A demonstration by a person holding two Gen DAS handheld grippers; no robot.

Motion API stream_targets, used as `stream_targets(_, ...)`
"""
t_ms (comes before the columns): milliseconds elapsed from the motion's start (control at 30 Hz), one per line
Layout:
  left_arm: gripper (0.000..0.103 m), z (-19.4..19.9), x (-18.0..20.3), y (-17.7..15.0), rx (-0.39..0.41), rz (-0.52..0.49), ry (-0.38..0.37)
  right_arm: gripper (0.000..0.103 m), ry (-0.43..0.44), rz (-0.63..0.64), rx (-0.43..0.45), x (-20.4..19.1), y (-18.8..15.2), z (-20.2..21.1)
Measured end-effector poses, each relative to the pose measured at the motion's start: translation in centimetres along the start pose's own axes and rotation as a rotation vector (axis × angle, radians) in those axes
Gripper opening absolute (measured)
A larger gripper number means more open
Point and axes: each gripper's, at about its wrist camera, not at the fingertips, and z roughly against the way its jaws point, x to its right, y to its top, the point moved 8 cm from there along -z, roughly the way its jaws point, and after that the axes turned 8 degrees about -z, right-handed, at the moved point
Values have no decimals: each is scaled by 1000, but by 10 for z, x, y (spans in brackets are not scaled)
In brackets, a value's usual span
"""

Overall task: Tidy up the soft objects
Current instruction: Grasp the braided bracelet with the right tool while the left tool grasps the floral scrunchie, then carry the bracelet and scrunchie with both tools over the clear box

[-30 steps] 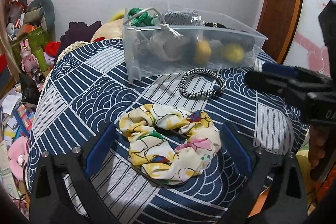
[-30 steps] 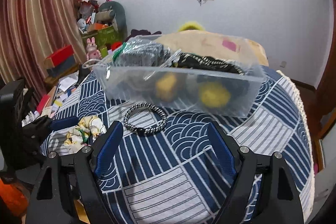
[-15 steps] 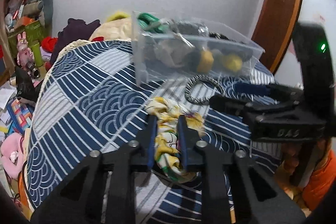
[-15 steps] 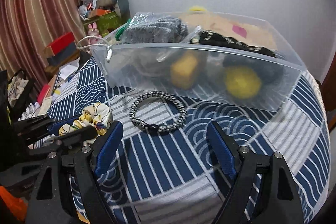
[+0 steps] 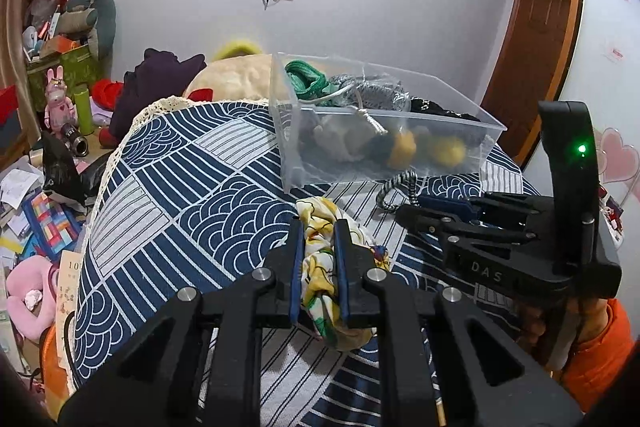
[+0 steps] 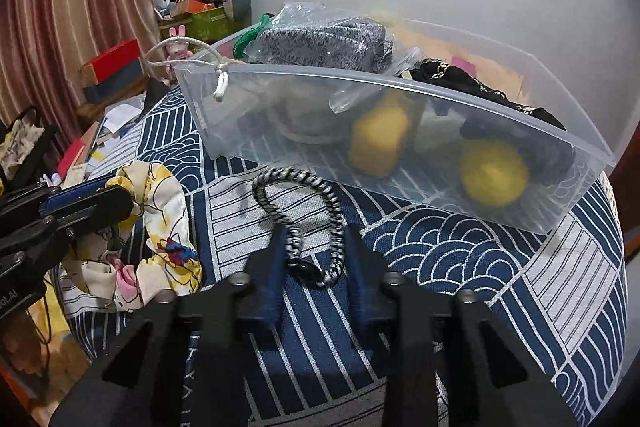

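- Left wrist view: the left gripper (image 5: 319,227) is clamped on a yellow floral scrunchie (image 5: 320,251) over the blue patterned bench (image 5: 192,203).
- Right wrist view: the right gripper (image 6: 314,239) has narrowed around a black-and-white braided band (image 6: 304,219) on the bench; whether the pads touch it, I cannot tell.
- Only the right view clearly shows the clear bin (image 6: 400,83), just behind the band, with its yellow soft pieces.

We see a table (image 5: 208,187) draped in a navy-and-white cloth (image 6: 500,287) of wave and stripe patches, edged with cream lace at its far left rim. Directly on the cloth we find a clear plastic bin (image 5: 400,167) toward the back. In front of the bin lie a floral scrunchie (image 6: 168,211) and, to its right, a black-and-white braided band (image 6: 316,195).
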Motion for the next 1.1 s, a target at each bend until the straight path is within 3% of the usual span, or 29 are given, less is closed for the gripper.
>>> stream_targets(67, 12, 2, 3, 2, 7, -5, -3, 13, 9, -7, 3, 2, 1, 2)
stream_targets(267, 11, 11, 13, 19, 49, -33, -16, 12, 24, -36, 30, 12, 2, 14)
stream_targets(600, 11, 28, 36, 62, 149, -98, -35, 12, 27, -91, 149, 32, 23, 56)
stream_targets(1100, 11, 37, 45, 133, 308, -112, 10, 12, -16, -130, 325, 54, 66, 100)
